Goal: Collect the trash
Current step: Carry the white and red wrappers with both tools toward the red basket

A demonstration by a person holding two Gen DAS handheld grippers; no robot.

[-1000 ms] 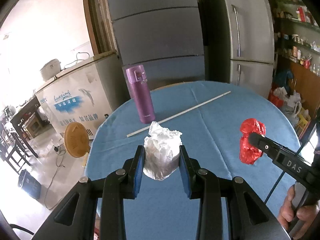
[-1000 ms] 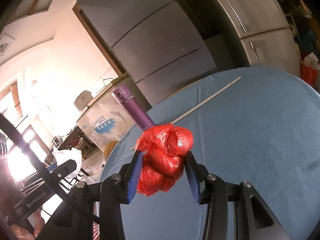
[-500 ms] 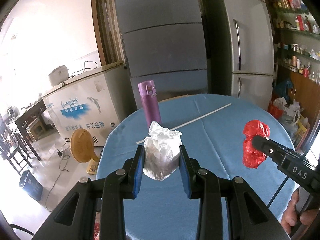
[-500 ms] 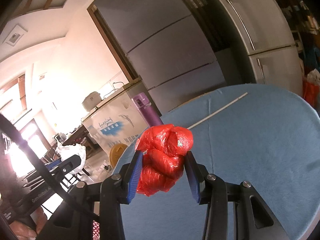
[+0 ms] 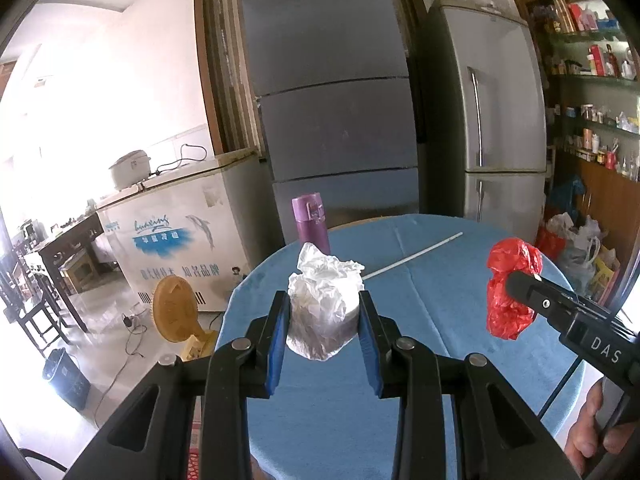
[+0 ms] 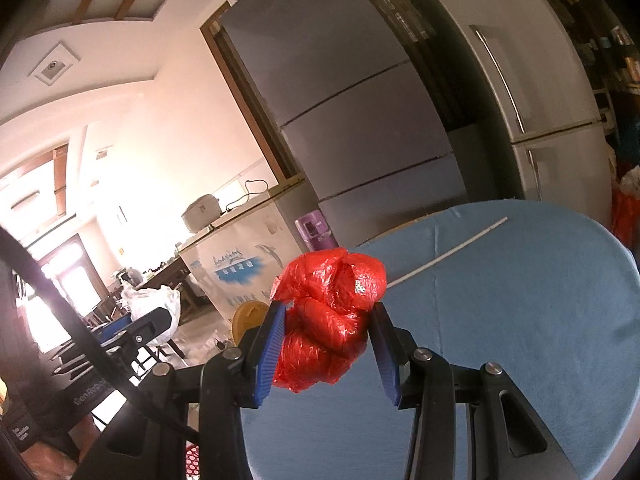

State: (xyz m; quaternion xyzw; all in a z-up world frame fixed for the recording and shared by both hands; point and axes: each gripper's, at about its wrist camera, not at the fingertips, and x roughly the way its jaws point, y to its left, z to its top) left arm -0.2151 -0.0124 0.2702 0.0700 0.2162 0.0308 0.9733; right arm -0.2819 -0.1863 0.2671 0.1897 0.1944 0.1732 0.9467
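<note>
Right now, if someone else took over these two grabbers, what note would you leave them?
Left tool: shut on the white wad, off the table.
Right tool: shut on the red wad, also in the air.
Done: both wads picked up.
Left on the table: white stick and purple flask.
Still to do: drop both wads in a bin; I cannot tell which one.

L wrist cam: rides behind left gripper [image 5: 323, 316], looks fwd and slightly down along fingers, close over blue table [image 5: 440, 300], facing fridges; R wrist cam: same setup behind right gripper [image 6: 328, 336], tilted; both share table, purple flask [image 5: 310, 220], white rod [image 6: 448, 254], chest freezer [image 5: 176, 236]
</note>
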